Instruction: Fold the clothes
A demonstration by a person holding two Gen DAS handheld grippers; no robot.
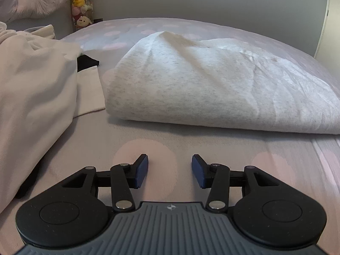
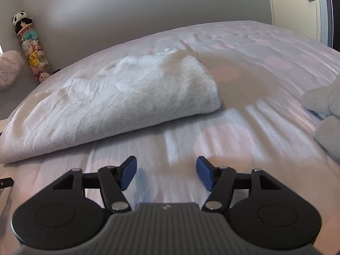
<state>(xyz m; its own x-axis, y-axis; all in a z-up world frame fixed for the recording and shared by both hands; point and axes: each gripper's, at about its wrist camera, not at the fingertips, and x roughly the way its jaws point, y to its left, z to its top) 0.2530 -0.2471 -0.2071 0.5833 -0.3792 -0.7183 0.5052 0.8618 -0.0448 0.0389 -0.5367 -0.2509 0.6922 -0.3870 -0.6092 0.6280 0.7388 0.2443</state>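
A light grey garment (image 1: 212,80) lies folded into a thick bundle on the bed; it also shows in the right wrist view (image 2: 110,99). My left gripper (image 1: 170,171) is open and empty, low over the bedspread just in front of the bundle's near edge. My right gripper (image 2: 166,172) is open and empty, over the bedspread in front of the bundle's right end. A cream garment (image 1: 31,80) lies rumpled to the left of the bundle, over a black piece (image 1: 88,62).
The bedspread (image 1: 148,148) is grey with pink dots. A tube of plush toys (image 2: 34,51) stands at the wall corner. A pink pillow (image 1: 40,0) lies at the back left. A fluffy grey cloth (image 2: 327,114) lies at the right edge.
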